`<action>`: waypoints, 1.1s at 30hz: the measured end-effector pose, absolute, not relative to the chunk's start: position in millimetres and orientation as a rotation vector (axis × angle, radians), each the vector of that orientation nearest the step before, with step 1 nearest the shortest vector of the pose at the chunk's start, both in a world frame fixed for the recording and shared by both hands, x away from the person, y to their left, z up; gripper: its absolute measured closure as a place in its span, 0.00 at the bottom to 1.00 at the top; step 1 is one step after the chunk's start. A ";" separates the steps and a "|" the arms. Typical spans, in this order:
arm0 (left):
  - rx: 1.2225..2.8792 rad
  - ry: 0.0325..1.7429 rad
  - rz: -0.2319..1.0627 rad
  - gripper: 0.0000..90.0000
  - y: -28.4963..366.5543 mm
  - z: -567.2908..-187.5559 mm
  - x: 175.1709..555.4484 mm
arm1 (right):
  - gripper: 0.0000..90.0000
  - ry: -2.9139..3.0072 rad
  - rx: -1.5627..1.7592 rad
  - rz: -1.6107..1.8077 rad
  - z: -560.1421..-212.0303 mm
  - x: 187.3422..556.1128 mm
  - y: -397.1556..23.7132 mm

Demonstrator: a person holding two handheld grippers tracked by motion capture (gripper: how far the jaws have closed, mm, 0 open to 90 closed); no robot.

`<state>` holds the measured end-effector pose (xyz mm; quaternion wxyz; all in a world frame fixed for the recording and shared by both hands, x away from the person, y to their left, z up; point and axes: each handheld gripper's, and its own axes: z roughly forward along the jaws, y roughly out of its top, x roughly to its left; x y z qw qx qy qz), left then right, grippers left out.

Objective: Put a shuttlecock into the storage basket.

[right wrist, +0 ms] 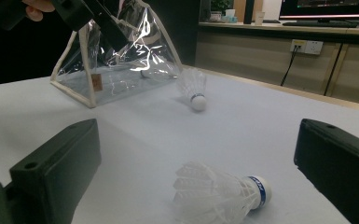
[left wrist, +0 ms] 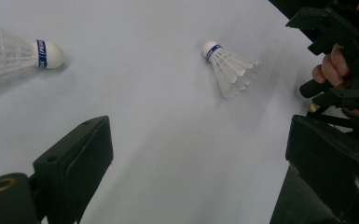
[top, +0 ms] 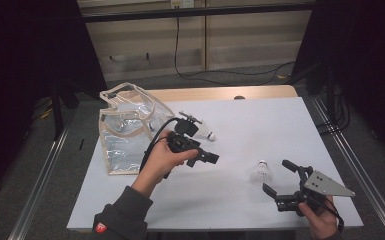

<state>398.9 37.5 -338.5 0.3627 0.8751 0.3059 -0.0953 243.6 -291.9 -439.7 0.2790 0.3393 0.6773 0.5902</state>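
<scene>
Both hand-held grippers, left [top: 206,158] and right [top: 279,177], are open and empty. Two shuttlecocks [top: 261,171] [top: 206,132] lie mid-frame on the bench [top: 260,120], outside the clear bag [top: 125,130]; bagging seems not yet begun.

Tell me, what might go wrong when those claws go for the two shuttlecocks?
1. The near shuttlecock lies on its side; jaws closing on the feather skirt might crush it, or nudge it so it rolls.
2. The clear bag looks floppy, so its mouth may sag during loading.
3. The left gripper could knock the far shuttlecock.
</scene>
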 end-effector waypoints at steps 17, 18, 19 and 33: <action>2.284 0.754 -0.222 0.08 26.4 -353.6 394.2 | 0.00 1.815 0.913 1.585 -439.5 243.4 -292.0; 2.284 0.754 -0.220 0.08 25.2 -354.8 393.5 | 0.00 1.814 0.913 1.586 -439.5 243.5 -292.1; 2.283 0.755 -0.219 0.08 24.1 -355.8 392.7 | 0.00 1.814 0.913 1.586 -439.5 243.5 -292.0; 2.291 0.718 -0.190 0.08 12.6 -366.0 385.4 | 0.00 1.817 0.910 1.583 -439.7 243.6 -292.1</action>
